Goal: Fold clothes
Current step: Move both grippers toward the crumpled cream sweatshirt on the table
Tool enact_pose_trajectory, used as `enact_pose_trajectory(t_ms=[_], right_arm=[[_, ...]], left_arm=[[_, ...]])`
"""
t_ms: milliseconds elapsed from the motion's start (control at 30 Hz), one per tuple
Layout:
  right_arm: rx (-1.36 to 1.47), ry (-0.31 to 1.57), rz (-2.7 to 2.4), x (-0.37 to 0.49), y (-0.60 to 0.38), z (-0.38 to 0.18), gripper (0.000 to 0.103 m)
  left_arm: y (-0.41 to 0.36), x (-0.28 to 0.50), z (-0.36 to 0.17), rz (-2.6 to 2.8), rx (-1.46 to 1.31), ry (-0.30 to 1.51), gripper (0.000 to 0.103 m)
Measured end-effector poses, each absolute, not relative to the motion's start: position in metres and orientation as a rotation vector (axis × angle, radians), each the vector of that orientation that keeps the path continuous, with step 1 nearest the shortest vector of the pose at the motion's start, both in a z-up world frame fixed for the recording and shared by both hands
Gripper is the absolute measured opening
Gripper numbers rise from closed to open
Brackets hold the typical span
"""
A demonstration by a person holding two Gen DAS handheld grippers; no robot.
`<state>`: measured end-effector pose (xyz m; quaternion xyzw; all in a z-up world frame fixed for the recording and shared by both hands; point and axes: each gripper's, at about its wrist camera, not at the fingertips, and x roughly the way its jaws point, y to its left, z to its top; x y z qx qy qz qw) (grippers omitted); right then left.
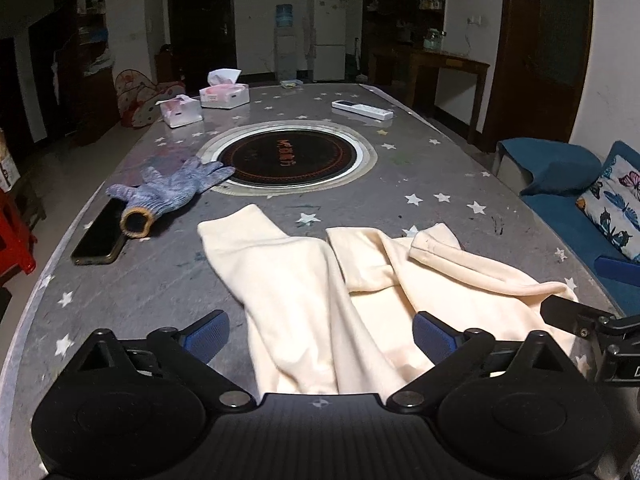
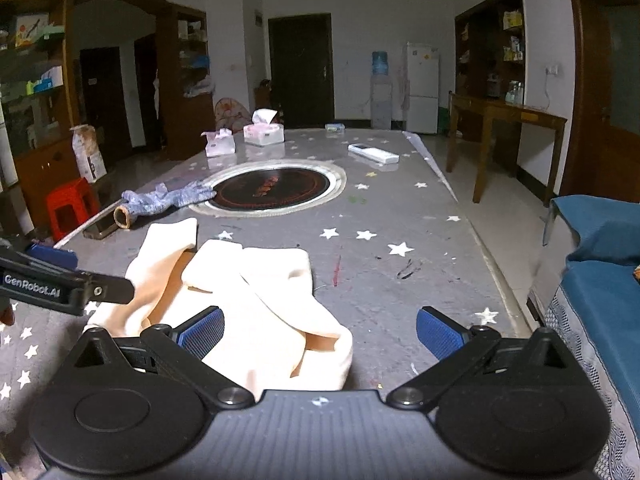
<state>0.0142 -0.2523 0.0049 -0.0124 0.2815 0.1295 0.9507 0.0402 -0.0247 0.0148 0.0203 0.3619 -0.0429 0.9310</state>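
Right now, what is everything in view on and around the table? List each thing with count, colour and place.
Garment: one, cream, crumpled on the near end of the table.
Table: one, grey with white stars.
Cooktop: one, black, round, set into the table's middle.
Glove: one, blue-grey knit, left of the cooktop.
Phone: one, dark, near the left edge, under the glove's cuff.
Tissue boxes: two, white and pink, far left.
Remote: one, white, far right.
Sofa: one, blue, right of the table.
Stool: one, red, on the floor at left.
Left gripper: open, over the garment.
Right gripper: open, over the garment's right edge.
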Motion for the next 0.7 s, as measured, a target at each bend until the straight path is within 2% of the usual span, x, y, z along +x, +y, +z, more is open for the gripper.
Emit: enact_pose_trajectory(t_ms=[267, 400, 467, 533, 567, 633, 700], right_arm=[[-0.065, 0.592, 0.299, 0.035, -0.242, 0.001, 0.101], [-0.087, 0.595, 0.338, 0.043, -0.231, 0.002, 0.096], [-0.093, 0.598, 0.361, 0.045, -0.225, 0.003, 0.094], [-0.1, 0.602, 0.387, 0.045, -0.22, 0.003, 0.092], [-0.103, 0.607, 0.399, 0.045, -0.218, 0.002, 0.088], [-0.109, 0.617, 0.423, 0.044, -0.213, 0.001, 0.085], [-0.113, 0.629, 0.444, 0.044, -0.207, 0.0, 0.08]], left_arm=[[-0.027, 0.065, 0.006, -0.096, 0.055, 0.781, 0.085], [-0.027, 0.072, 0.003, -0.116, 0.061, 0.794, 0.074], [-0.027, 0.077, 0.0, -0.126, 0.067, 0.806, 0.065], [-0.026, 0.08, -0.003, -0.145, 0.071, 0.822, 0.05], [-0.026, 0.08, -0.005, -0.15, 0.075, 0.826, 0.047], [-0.026, 0.081, -0.007, -0.16, 0.082, 0.833, 0.03], [-0.023, 0.081, -0.008, -0.175, 0.065, 0.841, 0.02]])
